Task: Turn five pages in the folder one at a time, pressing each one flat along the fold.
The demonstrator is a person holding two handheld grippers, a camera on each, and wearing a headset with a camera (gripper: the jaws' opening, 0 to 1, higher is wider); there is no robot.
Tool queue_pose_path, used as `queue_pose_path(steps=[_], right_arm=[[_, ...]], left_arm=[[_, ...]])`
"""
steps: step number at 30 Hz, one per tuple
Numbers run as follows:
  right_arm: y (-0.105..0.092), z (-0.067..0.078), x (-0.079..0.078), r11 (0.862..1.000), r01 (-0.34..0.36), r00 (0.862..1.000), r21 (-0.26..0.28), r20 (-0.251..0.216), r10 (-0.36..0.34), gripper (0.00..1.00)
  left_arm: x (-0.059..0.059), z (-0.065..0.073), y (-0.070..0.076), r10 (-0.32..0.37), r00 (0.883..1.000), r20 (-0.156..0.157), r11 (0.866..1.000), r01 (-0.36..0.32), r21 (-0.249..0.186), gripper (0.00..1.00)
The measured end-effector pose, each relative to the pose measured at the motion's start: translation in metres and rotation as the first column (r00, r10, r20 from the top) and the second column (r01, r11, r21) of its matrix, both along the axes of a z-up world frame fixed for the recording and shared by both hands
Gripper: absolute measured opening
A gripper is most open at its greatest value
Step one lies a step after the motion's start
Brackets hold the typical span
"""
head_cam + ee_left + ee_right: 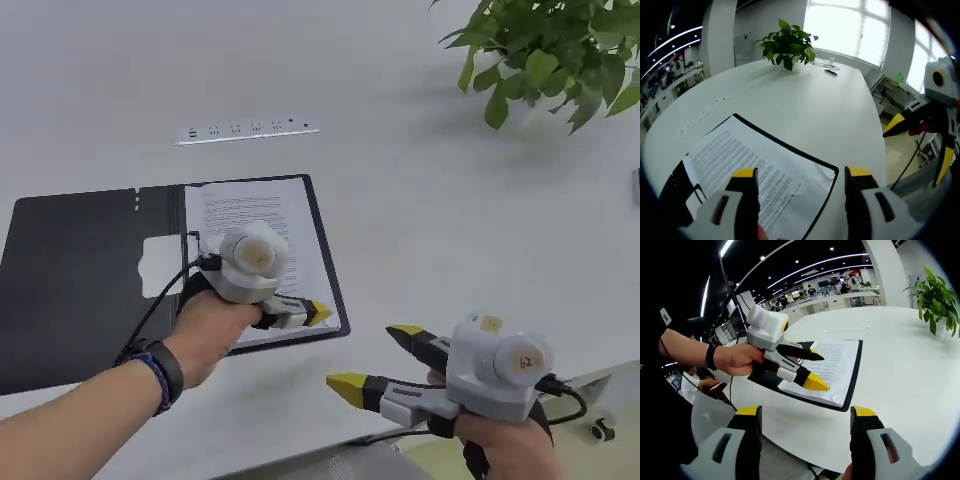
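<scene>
Holding nothing — left tool (802, 175) wide over folder (80, 290) | right tool (375, 358) wide, beside it

From the head view we are looking down on the white table (430, 220) from close above. The left gripper view is looking low across the folder (760, 165) toward the plant (787, 47). The right gripper view is facing the left gripper (824, 373) from nearby; all 3 views are sharing the folder.
</scene>
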State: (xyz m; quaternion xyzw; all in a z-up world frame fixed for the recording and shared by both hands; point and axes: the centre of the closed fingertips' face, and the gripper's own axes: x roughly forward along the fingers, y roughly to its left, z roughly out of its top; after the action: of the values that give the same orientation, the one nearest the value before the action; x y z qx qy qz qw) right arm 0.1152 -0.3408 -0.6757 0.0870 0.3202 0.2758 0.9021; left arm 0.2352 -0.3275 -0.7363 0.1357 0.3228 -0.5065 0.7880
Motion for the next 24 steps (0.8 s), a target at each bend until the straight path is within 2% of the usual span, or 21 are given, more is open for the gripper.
queue_pose_path(steps=[2,6,8,9,10,12,15,18,21,24], right_arm=[[-0.002,-0.001,0.001,1.000,0.007,1.000,0.006,-0.002,-0.007,0.71],[-0.004,-0.003,0.001,1.000,0.014,1.000,0.009,-0.008,-0.014,0.71],[-0.004,-0.004,0.001,1.000,0.016,1.000,0.010,-0.012,-0.016,0.70],[-0.004,-0.004,0.001,1.000,0.017,1.000,0.012,-0.014,-0.016,0.70],[-0.004,-0.005,0.001,1.000,0.017,1.000,0.014,-0.015,-0.017,0.70],[-0.003,-0.005,0.001,1.000,0.017,1.000,0.017,-0.016,-0.017,0.70],[-0.002,-0.006,0.002,1.000,0.019,1.000,0.023,-0.019,-0.019,0.70],[-0.002,-0.006,0.004,0.999,0.023,1.000,0.031,-0.021,-0.022,0.69],[-0.002,-0.004,0.009,0.997,0.039,0.999,0.066,-0.018,-0.037,0.68],[-0.003,-0.006,0.013,0.997,0.037,0.999,0.063,-0.019,-0.036,0.68]], left_arm=[[0.000,-0.011,-0.001,-0.002,1.000,0.010,0.999,0.002,0.039,0.70],[-0.001,-0.025,-0.002,0.006,1.000,0.011,0.997,-0.007,0.080,0.69],[0.000,-0.033,0.000,0.002,1.000,0.029,0.993,-0.005,0.114,0.69],[0.001,-0.034,0.002,-0.010,0.998,0.057,0.990,0.002,0.138,0.68],[0.001,-0.035,0.002,-0.020,0.997,0.069,0.989,0.010,0.149,0.68],[-0.002,-0.039,0.001,-0.034,0.997,0.062,0.988,0.025,0.151,0.66],[-0.001,-0.042,0.004,-0.022,0.999,0.050,0.988,0.014,0.153,0.64],[-0.001,-0.041,0.005,-0.032,0.998,0.057,0.986,0.022,0.163,0.63],[0.002,-0.041,0.008,-0.014,0.999,0.048,0.989,0.006,0.151,0.59],[0.004,-0.043,0.009,-0.006,0.999,0.036,0.990,0.001,0.142,0.55]])
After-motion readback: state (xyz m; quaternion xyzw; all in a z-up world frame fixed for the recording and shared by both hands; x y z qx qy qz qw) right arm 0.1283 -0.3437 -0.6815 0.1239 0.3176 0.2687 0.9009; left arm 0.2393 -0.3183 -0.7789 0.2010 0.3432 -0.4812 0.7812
